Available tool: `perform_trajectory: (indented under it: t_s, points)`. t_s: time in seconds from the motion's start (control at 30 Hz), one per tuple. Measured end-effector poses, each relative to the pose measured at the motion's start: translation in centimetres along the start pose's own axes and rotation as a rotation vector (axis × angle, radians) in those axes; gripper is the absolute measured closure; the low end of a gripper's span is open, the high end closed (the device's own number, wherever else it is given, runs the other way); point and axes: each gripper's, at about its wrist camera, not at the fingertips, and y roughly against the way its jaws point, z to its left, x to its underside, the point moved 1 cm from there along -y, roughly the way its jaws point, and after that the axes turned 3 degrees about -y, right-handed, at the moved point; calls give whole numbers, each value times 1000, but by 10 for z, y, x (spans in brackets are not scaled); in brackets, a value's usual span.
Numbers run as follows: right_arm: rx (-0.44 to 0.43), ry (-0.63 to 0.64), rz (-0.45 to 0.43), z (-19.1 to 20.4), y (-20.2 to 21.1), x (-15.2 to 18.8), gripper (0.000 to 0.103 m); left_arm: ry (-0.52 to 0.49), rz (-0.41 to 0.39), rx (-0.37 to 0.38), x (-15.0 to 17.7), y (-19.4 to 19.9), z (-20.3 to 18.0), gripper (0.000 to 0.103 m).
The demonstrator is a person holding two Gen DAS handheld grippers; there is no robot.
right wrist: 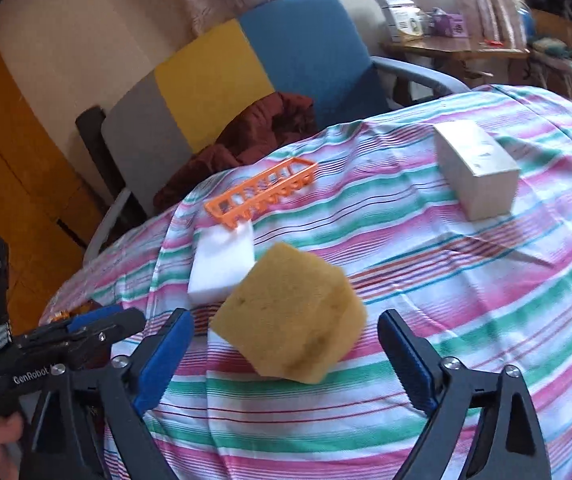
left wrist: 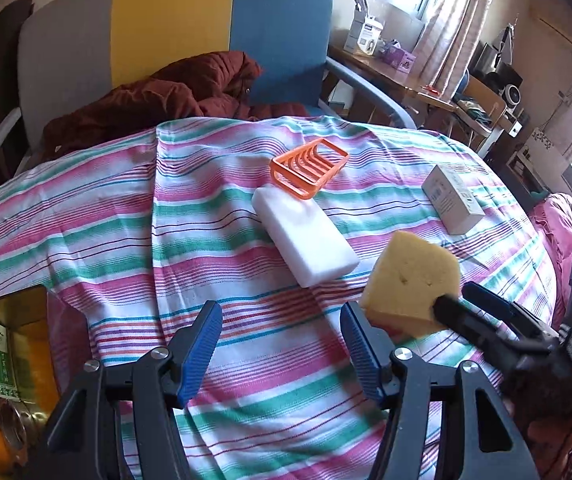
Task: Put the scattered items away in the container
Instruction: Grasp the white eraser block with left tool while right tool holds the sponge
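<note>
A yellow sponge sits tilted and slightly blurred between the fingers of my right gripper. The jaws stand wide open, with a gap on each side of it. Whether it rests on the striped cloth I cannot tell. In the left wrist view the same sponge is at the right gripper's tips. My left gripper is open over bare cloth, holding nothing. Farther back lie a white foam block and, touching its far end, an orange slatted basket. A grey-white carton stands to the right.
The striped cloth covers a rounded table. Behind it stands a grey, yellow and blue chair with a dark red jacket on it. Off the table's left edge is a yellowish box with green packets. A cluttered desk is at the back right.
</note>
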Motion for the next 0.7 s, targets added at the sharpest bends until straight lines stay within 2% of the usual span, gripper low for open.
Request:
perform_trajectory:
  t_s: [0.13,0.17,0.2,0.3,0.43,0.53,0.7]
  points:
    - [91,126,15,11,-25,3,6,17,10,14,-10,-9,-3,39]
    - [94,135,18,10,-28,4,11,23,17,24,-13,-13,-4,39]
    - [94,139,20,9,-30,4,21,33,21,38,-16,-16,-5,38]
    - [86,122,0,4,-22,6,29,41,24,43,-25,-26,-14,38]
    - [137,48,-45,-14,-2,16,30,-2,7,-14,-43,-43,-32,37]
    - [110,-19,-78,-28,8,27,30,-46,45,-53,-53,-63,-43,37]
    - [115,3,-106,-25,6,33,29,-117,75,-169,-56,-86,-51,37]
